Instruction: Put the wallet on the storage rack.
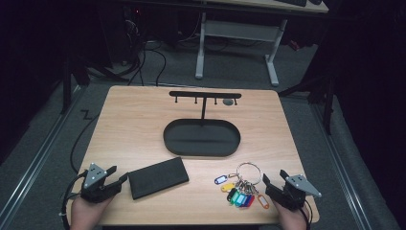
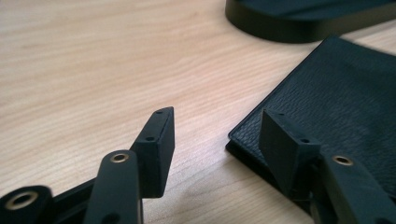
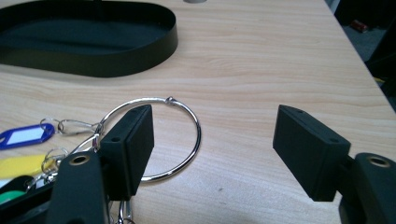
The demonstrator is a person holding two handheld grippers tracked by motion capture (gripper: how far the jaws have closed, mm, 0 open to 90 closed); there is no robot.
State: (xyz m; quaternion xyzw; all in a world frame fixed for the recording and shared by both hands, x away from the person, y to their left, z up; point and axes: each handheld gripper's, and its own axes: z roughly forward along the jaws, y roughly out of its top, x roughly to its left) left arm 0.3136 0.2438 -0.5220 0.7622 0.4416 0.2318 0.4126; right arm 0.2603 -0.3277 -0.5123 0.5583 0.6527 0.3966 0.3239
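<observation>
A black leather wallet (image 1: 158, 177) lies flat near the table's front left. My left gripper (image 1: 118, 174) rests just left of it, open; in the left gripper view (image 2: 217, 119) one jaw stands over the wallet's (image 2: 336, 102) near corner and nothing is pinched. A large metal key ring (image 1: 249, 171) with several coloured tags (image 1: 239, 196) lies at the front right. My right gripper (image 1: 273, 176) sits just right of it, open. In the right gripper view (image 3: 215, 116) the ring (image 3: 198, 135) lies on the wood partly between the jaws, with a blue tag (image 3: 23, 136) at the left.
A black oval tray (image 1: 165, 139) sits mid-table with a T-shaped hook stand (image 1: 205, 94) rising from its back. A small grey disc (image 1: 228, 101) lies behind it. Bare wood (image 1: 129, 120) stretches left of the tray. A white-framed desk (image 1: 239, 33) stands beyond the table.
</observation>
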